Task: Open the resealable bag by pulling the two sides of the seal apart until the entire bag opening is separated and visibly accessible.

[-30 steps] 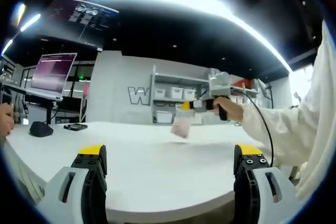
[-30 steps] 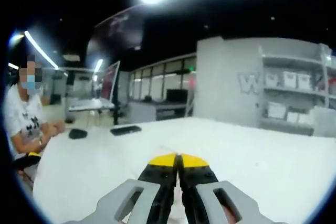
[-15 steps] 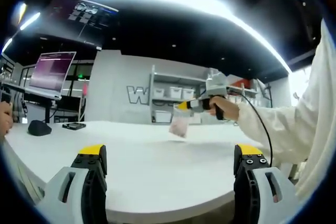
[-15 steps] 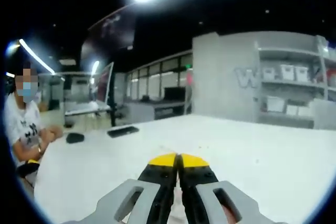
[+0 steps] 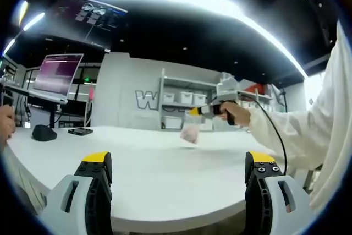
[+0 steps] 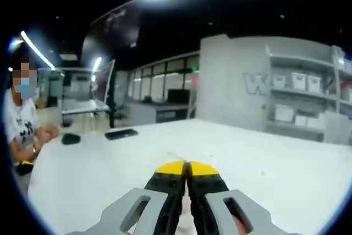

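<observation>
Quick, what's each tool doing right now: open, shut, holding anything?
Left tool: open, holding nothing, above the table.
Right tool: shut on the bag, held up over the table.

In the left gripper view, the left tool (image 5: 175, 177) sits at the near edge of the worktop (image 5: 148, 163), jaws wide apart. Beyond the far edge, the right tool (image 5: 192, 111) hangs with the bag (image 5: 190, 134) below its tip. A mouse (image 5: 44, 132) and phone (image 5: 80, 131) lie near the left edge, a laptop (image 5: 55, 78) behind them, shelves (image 5: 184, 105) at the back.
</observation>
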A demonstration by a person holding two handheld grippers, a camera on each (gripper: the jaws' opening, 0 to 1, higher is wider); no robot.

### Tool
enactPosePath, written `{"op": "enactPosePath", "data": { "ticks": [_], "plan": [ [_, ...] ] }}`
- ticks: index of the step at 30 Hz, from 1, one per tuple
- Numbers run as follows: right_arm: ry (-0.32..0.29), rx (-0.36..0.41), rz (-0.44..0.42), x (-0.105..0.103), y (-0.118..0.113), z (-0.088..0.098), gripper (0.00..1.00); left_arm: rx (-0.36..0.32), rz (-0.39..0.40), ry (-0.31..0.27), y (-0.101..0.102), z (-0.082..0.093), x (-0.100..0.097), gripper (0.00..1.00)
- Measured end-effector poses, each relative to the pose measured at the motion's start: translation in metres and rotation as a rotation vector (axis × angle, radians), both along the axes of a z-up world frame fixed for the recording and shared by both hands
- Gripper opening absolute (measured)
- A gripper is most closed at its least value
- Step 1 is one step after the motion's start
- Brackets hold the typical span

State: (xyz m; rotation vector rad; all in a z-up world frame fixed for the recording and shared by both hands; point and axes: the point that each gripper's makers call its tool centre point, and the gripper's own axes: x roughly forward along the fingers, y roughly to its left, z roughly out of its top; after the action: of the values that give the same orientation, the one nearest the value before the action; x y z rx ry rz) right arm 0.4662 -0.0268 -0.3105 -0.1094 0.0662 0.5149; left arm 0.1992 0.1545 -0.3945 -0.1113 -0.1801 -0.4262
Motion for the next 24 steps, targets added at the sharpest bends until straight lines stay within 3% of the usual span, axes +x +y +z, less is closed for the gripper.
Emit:
{"op": "enactPosePath", "data": {
  "ticks": [6,12,24],
  "plan": [
    [-0.013,-0.032,-0.006,0.005,-0.002,0.002,0.00,0.002,-0.003,0.003,-0.001,-0.002,0.000,0.99],
    [-0.047,-0.113,-0.019,0.006,-0.003,0.001,0.00,0.002,-0.003,0.005,-0.003,-0.002,-0.001,0.99],
    [-0.059,-0.184,-0.062,0.025,-0.014,0.005,0.00,0.002,-0.004,0.013,-0.003,-0.004,0.000,0.99]
  ]
}}
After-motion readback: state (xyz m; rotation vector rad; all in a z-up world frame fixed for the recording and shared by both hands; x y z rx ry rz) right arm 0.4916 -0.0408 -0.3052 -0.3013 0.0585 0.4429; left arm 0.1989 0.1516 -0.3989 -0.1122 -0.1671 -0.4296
